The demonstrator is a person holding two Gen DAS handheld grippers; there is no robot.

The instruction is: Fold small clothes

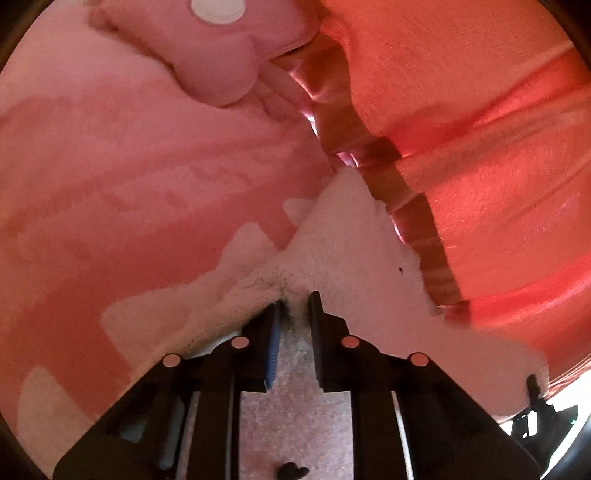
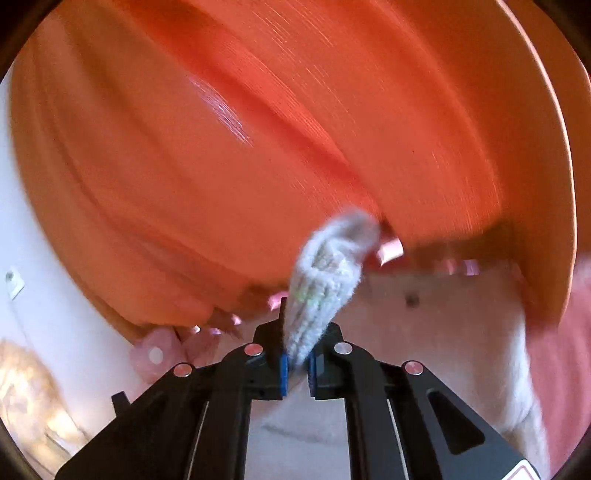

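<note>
Left wrist view: the left tool (image 1: 295,299) has its jaws drawn narrow, nipping a fluffy white edge of the small fleece garment (image 1: 343,236). The garment is pink with white patches; its pink part (image 1: 129,166) spreads over the left half of the view, and the white part runs from the jaws up toward the middle. At the top sits a padded pink applique (image 1: 218,51) with a white disc (image 1: 218,9) on it. To the right of the garment lies an orange cloth (image 1: 480,147) in folds, with a brownish striped band (image 1: 417,218) along the line where the two meet. Below the jaws, between the tool's arms, a speckled pale surface (image 1: 291,417) shows; whether it is a bench or a floor cannot be told.

Right wrist view: the right tool (image 2: 295,363) is pinched on a thick bunched roll of the garment's white fleece (image 2: 332,273), which sticks up and rightward out of the jaws. The picture is blurred. Behind the roll the orange cloth (image 2: 277,129) fills most of the view. White fleece (image 2: 443,314) spreads beneath the tool to the right, and pink fabric (image 2: 557,350) shows at the right edge. A pink padded piece (image 2: 159,354) lies low left, near a pale wall (image 2: 48,295).
</note>
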